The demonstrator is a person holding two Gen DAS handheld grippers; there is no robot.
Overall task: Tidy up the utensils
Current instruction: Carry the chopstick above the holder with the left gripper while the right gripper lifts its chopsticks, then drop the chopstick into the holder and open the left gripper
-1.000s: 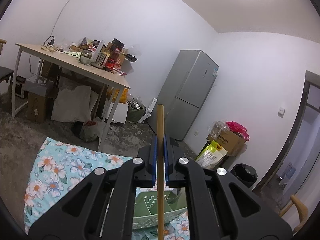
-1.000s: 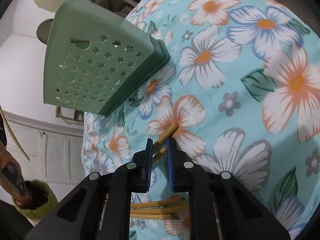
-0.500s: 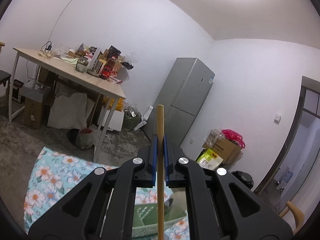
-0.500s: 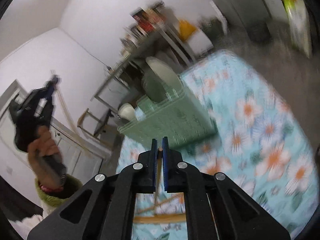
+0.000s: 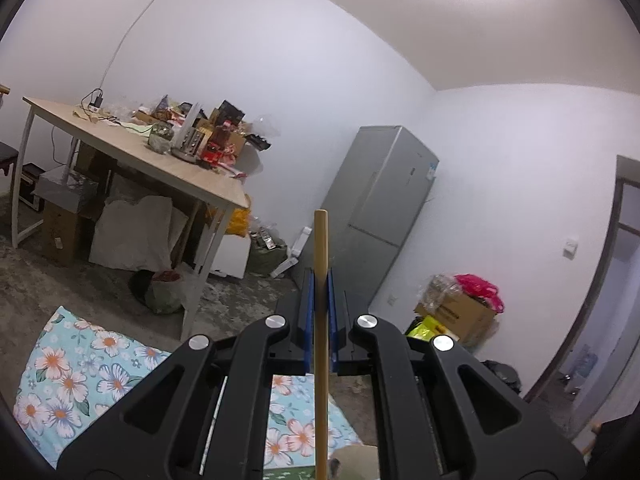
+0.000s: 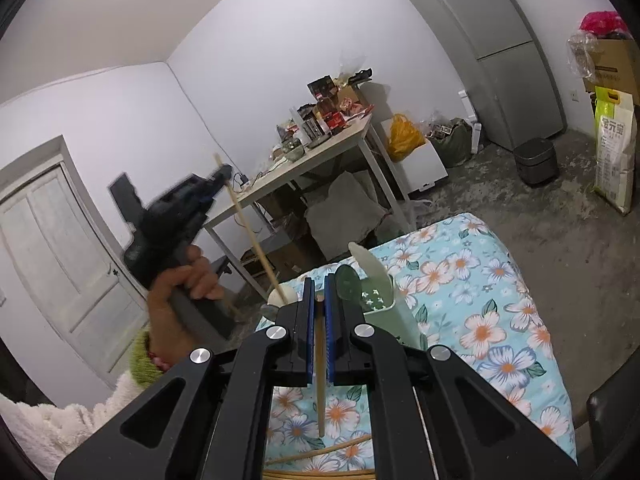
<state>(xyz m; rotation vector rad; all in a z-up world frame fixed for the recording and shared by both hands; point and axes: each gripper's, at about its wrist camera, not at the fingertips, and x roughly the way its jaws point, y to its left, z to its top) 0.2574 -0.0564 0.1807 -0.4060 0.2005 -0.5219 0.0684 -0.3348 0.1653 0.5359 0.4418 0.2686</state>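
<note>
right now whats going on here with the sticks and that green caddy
A person is sorting chopsticks with a gripper in each hand. The left gripper is shut on one chopstick, held upright. The right gripper is shut on another chopstick above the green caddy. More loose chopsticks lie on the floral cloth.

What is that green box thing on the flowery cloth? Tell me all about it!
The green basket looks like pale green plastic with little star-shaped holes in its side. It stands upright on the flowery cloth, mostly hidden behind the right hand-held gripper. A pale flat utensil and a dark green round one stick up from it.
</note>
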